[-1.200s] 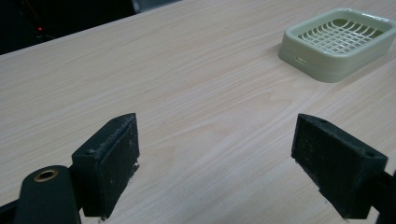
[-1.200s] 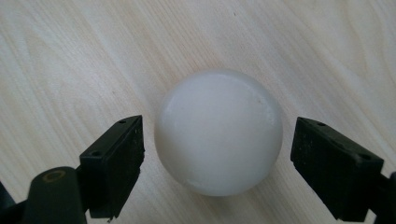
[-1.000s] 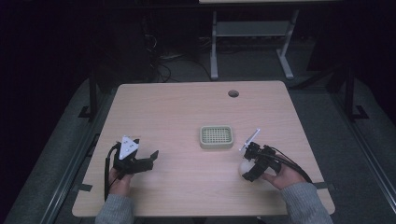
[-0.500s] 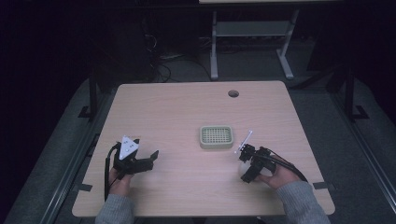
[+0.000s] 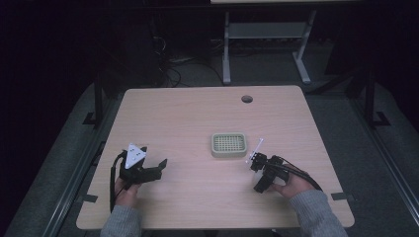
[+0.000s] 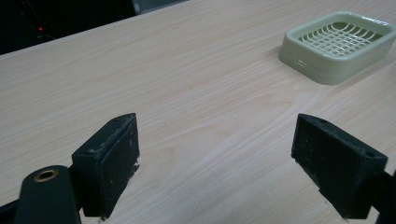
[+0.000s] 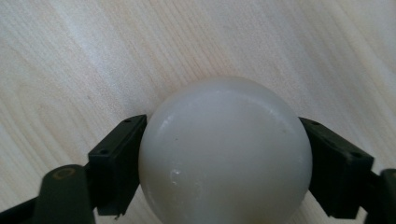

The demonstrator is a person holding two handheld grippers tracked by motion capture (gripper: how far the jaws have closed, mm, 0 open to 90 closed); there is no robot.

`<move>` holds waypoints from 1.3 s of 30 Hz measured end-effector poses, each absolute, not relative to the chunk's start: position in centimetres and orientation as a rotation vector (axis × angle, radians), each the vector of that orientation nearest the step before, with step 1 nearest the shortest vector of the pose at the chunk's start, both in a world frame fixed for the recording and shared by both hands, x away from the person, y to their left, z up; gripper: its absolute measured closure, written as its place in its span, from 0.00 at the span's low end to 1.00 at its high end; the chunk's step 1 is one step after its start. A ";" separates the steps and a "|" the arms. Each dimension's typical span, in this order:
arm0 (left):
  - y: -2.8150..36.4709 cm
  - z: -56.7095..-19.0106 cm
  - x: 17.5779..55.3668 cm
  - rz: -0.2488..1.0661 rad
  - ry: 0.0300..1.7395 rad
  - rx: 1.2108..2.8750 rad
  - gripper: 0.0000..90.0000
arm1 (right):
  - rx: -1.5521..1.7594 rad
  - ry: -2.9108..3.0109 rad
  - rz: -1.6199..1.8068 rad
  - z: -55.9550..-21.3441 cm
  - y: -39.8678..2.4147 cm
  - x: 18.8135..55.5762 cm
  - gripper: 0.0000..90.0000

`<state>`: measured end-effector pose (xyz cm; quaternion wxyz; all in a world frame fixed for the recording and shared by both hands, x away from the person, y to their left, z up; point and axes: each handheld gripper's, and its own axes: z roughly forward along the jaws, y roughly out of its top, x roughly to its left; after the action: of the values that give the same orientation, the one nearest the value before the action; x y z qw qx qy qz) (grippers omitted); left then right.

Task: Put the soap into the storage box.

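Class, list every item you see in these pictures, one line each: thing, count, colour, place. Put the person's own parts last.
Light wooden table: one, pale wood, centre of the high view, with a round dark hole near its far edge.
Pale green plastic soap dish with a grid top: one, on the table right of centre.
Smooth white rounded soap bar: one, gripped between the right claw's jaws, just over the table.
Grey metal stand: one, on the floor beyond the table.
Left claw: one, black, open, low over the table's near left.
Right claw: one, black, shut on the bar, near right.
Grey sleeves: two, bottom edge.
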<state>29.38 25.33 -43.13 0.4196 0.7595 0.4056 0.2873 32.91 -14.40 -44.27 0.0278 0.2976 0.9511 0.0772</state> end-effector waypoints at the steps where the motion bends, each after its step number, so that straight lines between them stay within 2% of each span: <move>1: 25.3 -43.1 29.4 0.720 1.017 1.904 0.16 | 0.919 2.936 0.238 -44.3 -14.4 32.9 0.23; 8: 25.3 -43.1 29.4 0.719 1.018 1.904 0.16 | 0.922 2.942 0.227 -44.4 -14.4 32.9 0.25; 39: 25.3 -43.2 29.5 0.715 1.022 1.900 0.16 | 0.898 2.961 0.266 -43.1 -14.3 33.4 0.26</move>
<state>29.45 25.27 -43.20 0.4209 0.7583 0.4080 0.2854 33.38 -14.33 -43.05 0.0177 0.2892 0.9533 0.0856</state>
